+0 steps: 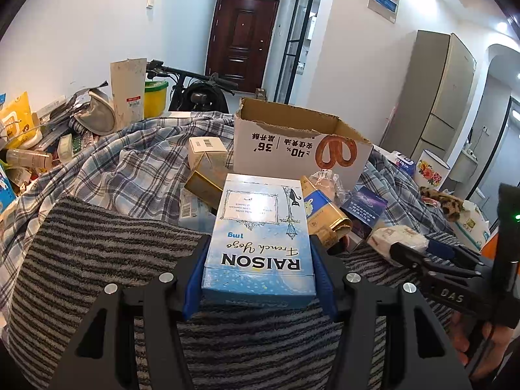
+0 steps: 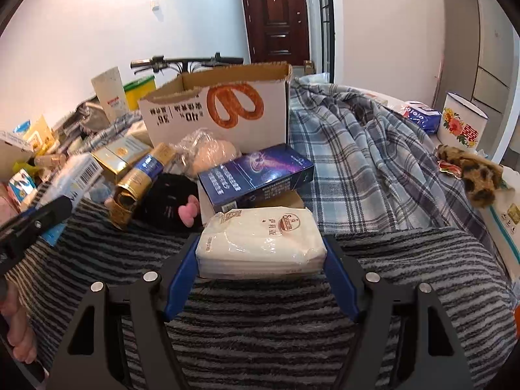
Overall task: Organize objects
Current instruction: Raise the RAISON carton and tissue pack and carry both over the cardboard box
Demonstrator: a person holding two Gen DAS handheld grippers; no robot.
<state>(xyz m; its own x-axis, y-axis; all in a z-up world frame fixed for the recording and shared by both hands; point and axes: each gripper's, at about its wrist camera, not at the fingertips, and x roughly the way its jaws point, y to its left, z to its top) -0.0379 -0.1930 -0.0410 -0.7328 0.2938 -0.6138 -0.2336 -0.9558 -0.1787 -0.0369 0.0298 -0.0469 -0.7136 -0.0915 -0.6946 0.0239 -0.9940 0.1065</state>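
Observation:
My left gripper (image 1: 258,260) is shut on a light blue RAISON box (image 1: 260,227), held over a striped grey towel (image 1: 97,260). My right gripper (image 2: 261,253) is shut on a white tissue pack (image 2: 260,237); it also shows at the right of the left wrist view (image 1: 401,243). An open cardboard box with a pretzel print (image 1: 292,143) (image 2: 227,110) stands behind a heap of small things: a dark blue box (image 2: 256,175), gold packets (image 2: 136,182) and a black plush (image 2: 169,201).
A plaid sheet (image 2: 373,149) covers the surface. Clutter of packets and bottles lies at the left (image 1: 29,136). A flowered enamel pot (image 2: 461,123) and a leopard-print item (image 2: 471,172) sit at the right. A bicycle (image 1: 195,91) stands behind.

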